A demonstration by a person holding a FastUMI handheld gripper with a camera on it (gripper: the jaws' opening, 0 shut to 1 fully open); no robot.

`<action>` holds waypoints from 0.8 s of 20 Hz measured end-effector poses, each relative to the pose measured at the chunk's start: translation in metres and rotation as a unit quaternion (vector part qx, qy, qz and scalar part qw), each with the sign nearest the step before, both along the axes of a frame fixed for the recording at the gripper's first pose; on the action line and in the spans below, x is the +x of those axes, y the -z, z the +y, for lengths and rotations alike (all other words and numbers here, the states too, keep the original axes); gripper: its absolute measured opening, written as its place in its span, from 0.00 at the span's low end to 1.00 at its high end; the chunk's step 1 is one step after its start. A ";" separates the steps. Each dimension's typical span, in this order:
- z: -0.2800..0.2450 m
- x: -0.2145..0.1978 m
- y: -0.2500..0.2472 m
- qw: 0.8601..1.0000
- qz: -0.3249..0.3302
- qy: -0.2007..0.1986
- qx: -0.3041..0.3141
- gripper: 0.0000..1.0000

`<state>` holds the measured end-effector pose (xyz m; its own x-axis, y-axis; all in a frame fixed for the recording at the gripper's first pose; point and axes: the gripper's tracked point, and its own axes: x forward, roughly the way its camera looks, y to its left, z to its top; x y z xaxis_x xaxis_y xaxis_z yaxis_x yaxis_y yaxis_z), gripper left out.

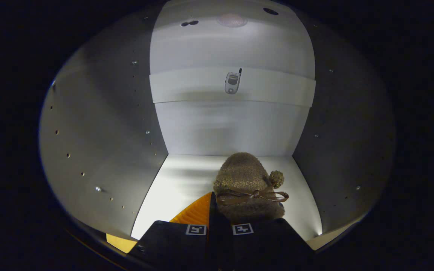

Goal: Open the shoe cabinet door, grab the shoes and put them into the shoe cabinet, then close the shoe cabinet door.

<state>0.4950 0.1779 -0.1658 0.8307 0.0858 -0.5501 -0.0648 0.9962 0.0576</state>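
Gripper (219,222) clamps shoe (248,186), toe pointing into cabinet (104,150)

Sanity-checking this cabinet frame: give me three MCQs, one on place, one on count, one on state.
1. Where is the fuzzy shoe?
A. outside the cabinet
B. on the cabinet floor, just ahead of the fingers
C. on the upper shelf

2. How many pompoms show on the shoe?
A. one
B. three
C. none

3. How do the fingers of the gripper stand?
A. spread wide
C. close together at the shoe's heel
B. around the phone

Answers: 1 B, the shoe sits between the cabinet's side walls; 2 A, a single ball beside the bow; 3 C, the fingers nearly meet.
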 end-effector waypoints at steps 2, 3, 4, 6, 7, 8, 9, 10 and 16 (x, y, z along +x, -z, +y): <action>0.003 0.007 0.012 1.000 0.011 0.002 -0.004 0.10; 0.003 0.010 0.018 1.000 0.017 0.003 -0.007 0.10; 0.004 0.013 0.022 1.000 0.018 0.003 -0.011 0.10; 0.006 0.016 0.029 1.000 0.022 0.001 -0.018 0.10; 0.006 0.016 0.031 1.000 0.024 0.001 -0.020 0.10; 0.007 0.018 0.032 0.999 0.023 0.004 -0.022 0.10; 0.007 0.020 0.033 0.999 0.022 0.005 -0.023 0.10; 0.008 0.020 0.035 0.999 0.025 0.008 -0.023 0.10; 0.011 0.009 0.036 0.999 0.038 0.012 -0.020 0.20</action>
<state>0.5040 0.1888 -0.2020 0.7884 0.0435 -0.6136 -0.0381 0.9990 0.0219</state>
